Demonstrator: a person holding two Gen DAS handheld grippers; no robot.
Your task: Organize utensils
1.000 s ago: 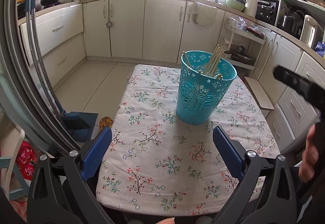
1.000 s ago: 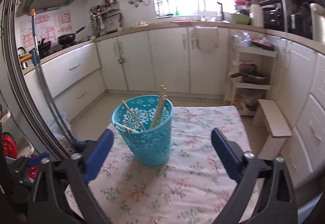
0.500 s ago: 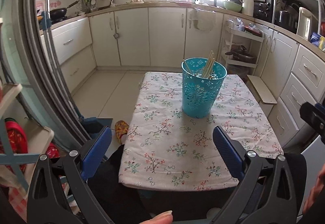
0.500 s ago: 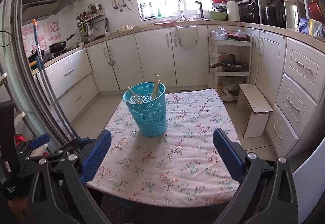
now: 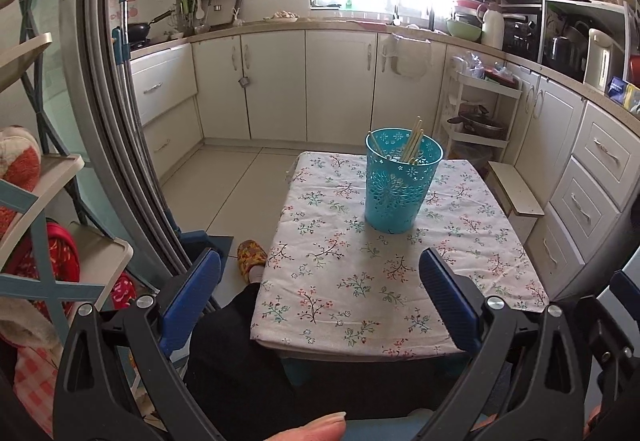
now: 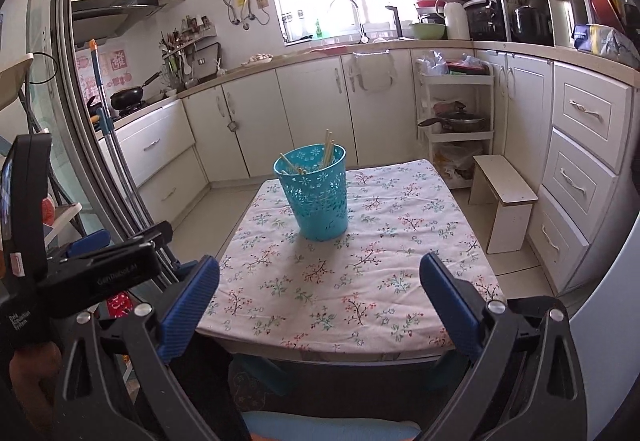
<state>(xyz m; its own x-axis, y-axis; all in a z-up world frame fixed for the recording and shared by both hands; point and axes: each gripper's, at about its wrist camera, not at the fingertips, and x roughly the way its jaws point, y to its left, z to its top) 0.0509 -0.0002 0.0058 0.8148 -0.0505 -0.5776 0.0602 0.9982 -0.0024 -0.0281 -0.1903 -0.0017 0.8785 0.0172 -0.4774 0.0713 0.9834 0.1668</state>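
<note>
A teal perforated basket [image 5: 396, 187] stands upright on the far half of a small table with a floral cloth [image 5: 348, 281]; it also shows in the right wrist view [image 6: 314, 197]. Several pale wooden chopsticks [image 5: 414, 141] lean inside it, also seen in the right wrist view [image 6: 328, 151]. My left gripper [image 5: 320, 293] is open and empty, held back off the table's near edge. My right gripper [image 6: 320, 293] is open and empty, also short of the near edge. The left gripper's body [image 6: 100, 273] shows at the left of the right wrist view.
A low wooden stool [image 6: 504, 197] stands right of the table. White cabinets [image 5: 340, 81] line the back and right walls. A white trolley with pans [image 6: 456, 121] is at the back right. A mop handle [image 5: 128, 81] and shelves [image 5: 48, 201] are on the left. My dark-trousered legs [image 5: 256, 353] are below the table edge.
Both grippers have pulled back and away from the table, so the basket and table look smaller and farther. Both stay open and empty.
</note>
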